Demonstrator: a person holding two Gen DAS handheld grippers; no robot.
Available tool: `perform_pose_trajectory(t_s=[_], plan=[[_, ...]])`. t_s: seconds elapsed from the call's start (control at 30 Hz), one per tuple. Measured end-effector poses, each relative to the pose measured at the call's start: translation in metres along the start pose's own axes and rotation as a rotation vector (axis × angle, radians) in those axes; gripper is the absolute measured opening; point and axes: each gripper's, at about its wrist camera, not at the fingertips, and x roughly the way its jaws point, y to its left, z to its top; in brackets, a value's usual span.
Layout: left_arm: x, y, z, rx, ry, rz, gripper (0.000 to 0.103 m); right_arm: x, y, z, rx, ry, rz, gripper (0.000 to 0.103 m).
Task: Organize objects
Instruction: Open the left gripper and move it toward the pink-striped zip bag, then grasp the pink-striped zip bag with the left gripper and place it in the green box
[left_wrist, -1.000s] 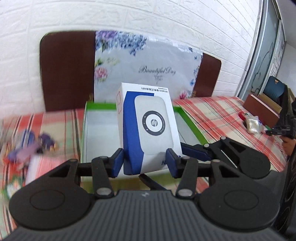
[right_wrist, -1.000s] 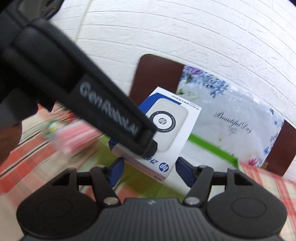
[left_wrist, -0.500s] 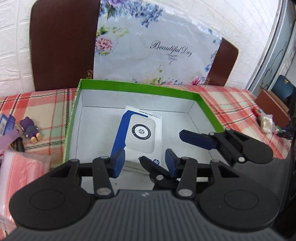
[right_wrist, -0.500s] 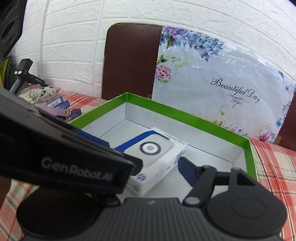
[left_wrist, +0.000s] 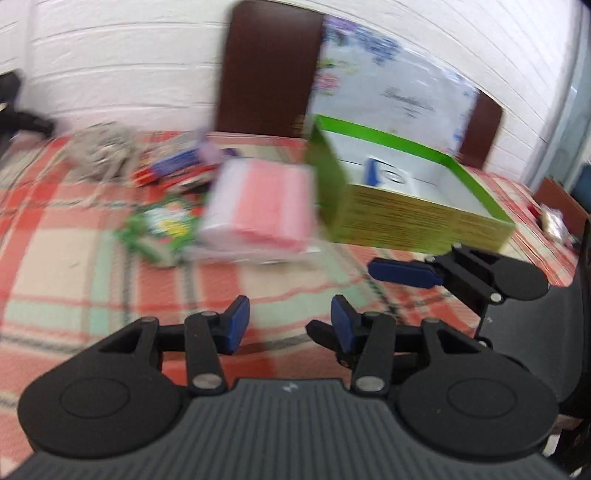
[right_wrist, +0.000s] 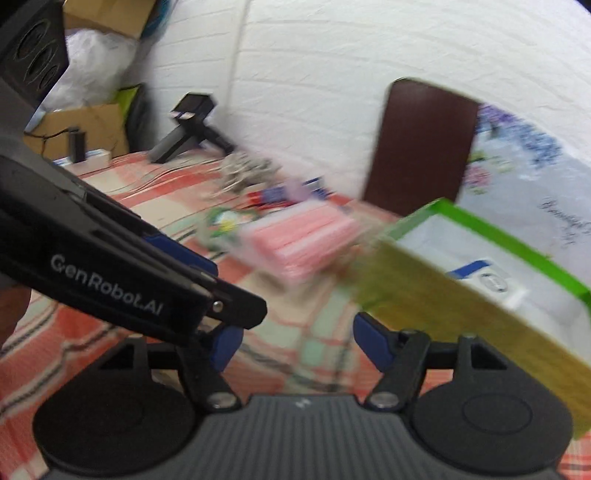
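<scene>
The white and blue HP box (left_wrist: 384, 173) lies flat inside the green-rimmed cardboard box (left_wrist: 417, 221), also seen in the right wrist view (right_wrist: 487, 280). My left gripper (left_wrist: 290, 325) is open and empty above the checked tablecloth, short of the green box. My right gripper (right_wrist: 299, 343) is open and empty; it also shows in the left wrist view (left_wrist: 402, 275) at the right. A pink packet (left_wrist: 258, 210) lies left of the green box, also in the right wrist view (right_wrist: 299, 243). Both views are blurred.
Left of the packet lie a green and yellow wrapper (left_wrist: 162, 225), blue and red items (left_wrist: 177, 170) and a grey bundle (left_wrist: 99, 155). A floral sheet (left_wrist: 391, 85) leans on a brown chair back (left_wrist: 269, 66). The left gripper's body (right_wrist: 110, 273) crosses the right wrist view.
The HP box was set down in the green box and let go. Both grippers have pulled back out of the box and swung left toward the pink packet.
</scene>
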Motion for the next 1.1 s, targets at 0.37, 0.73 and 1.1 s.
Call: perform_pose_trajectory(t_s=[0.37, 0.73, 1.1], plan=[[-0.022, 0.064, 0.003, -0.189, -0.042, 0.076, 0.050, 0.096, -0.049, 0.036, 0.450, 0.081, 0.039, 0.050], [-0.031, 0.059, -0.006, -0.219, -0.017, 0.001, 0.065, 0.018, -0.032, 0.006, 0.346, 0.126, 0.252, 0.012], [0.002, 0.016, -0.009, -0.232, 0.130, -0.156, 0.074, -0.056, -0.036, -0.034, 0.203, 0.092, 0.098, 0.072]])
